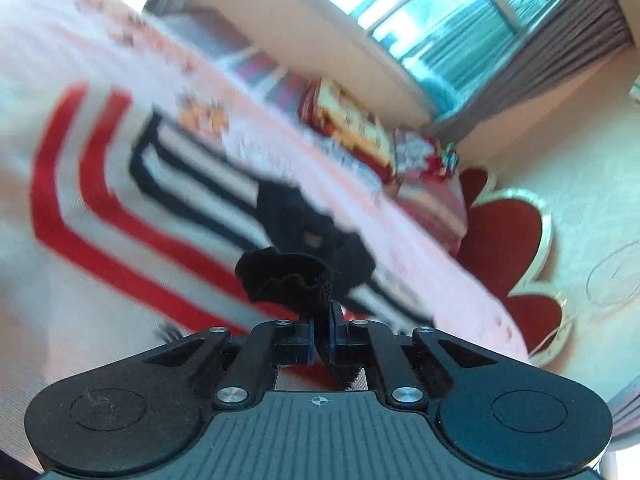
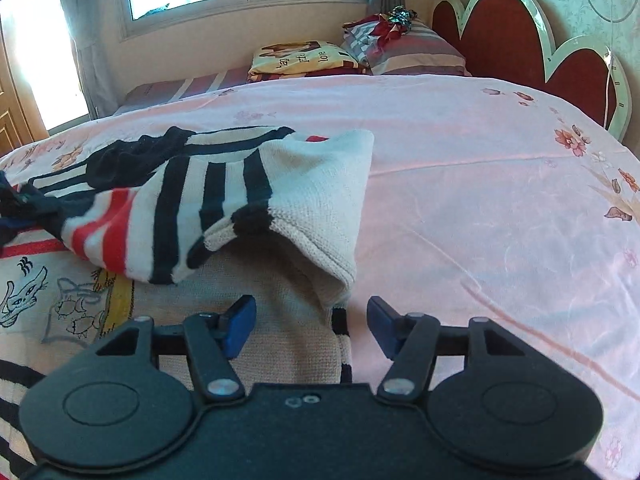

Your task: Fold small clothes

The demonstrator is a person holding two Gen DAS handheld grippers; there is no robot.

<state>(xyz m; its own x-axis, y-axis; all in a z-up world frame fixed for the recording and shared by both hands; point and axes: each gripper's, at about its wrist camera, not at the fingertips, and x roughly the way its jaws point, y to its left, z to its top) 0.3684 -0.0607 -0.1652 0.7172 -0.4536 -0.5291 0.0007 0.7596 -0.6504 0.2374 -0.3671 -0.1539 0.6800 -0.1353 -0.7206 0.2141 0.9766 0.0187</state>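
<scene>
Left gripper (image 1: 322, 320) clamped on black ribbed cuff (image 1: 286, 276) of cream knit sweater with red and black stripes (image 2: 224, 200) on pink floral bedspread (image 2: 500, 168), right gripper (image 2: 312, 326) apart over sweater edge, empty; risk: thin pinch slipping, lopsided fold if pulled alone.

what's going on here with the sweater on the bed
A person is folding a striped knit sweater on a bed with a pink floral cover, using a handheld gripper in each hand. The left gripper is clamped shut on a bit of the sweater's black trim. The right gripper is open and hovers just over the sweater's cream edge, holding nothing. One sleeve is already flopped across the body.
</scene>
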